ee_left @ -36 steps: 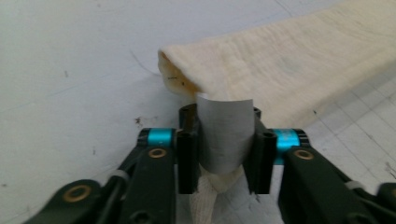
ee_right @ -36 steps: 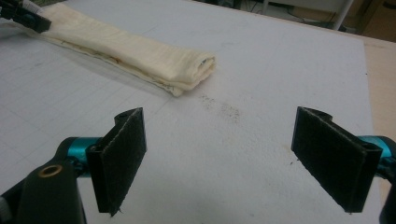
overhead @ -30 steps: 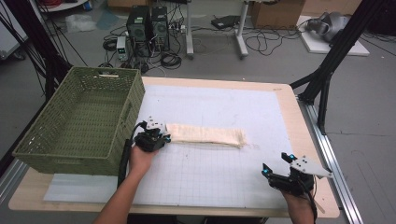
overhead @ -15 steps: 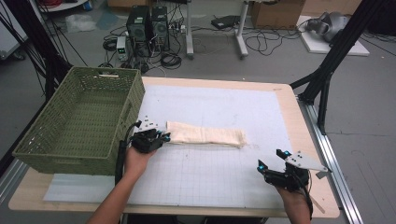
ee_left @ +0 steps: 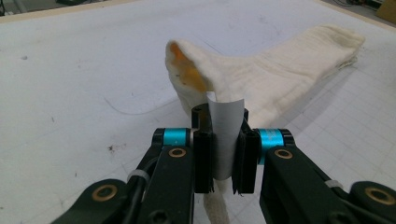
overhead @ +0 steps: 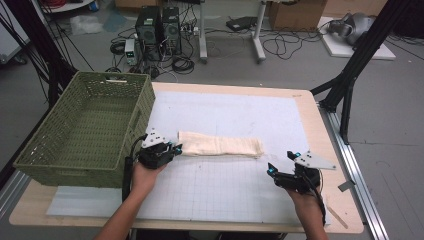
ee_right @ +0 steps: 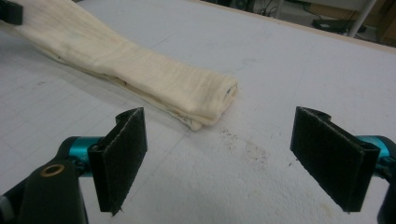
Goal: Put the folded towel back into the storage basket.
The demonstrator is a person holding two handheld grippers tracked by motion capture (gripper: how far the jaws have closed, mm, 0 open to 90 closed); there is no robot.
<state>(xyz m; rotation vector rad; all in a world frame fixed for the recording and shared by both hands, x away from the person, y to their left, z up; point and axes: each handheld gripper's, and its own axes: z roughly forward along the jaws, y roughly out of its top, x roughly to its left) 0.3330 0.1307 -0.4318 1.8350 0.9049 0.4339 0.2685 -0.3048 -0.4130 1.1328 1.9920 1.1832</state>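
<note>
Left gripper [overhead: 176, 148] clamped on one end of folded cloth [overhead: 220, 145]; right gripper [overhead: 272, 170] wide, just short of its other end. One cloth, one basket [overhead: 85, 125].

No legible text or labels.

The white mat [overhead: 225, 185] lies bare between both grippers; the green basket [overhead: 85, 130] blocks the table's left side.

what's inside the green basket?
The green basket shows a bare woven floor in the high view, no items. Its near wall hides the strip of floor just behind it.
</note>
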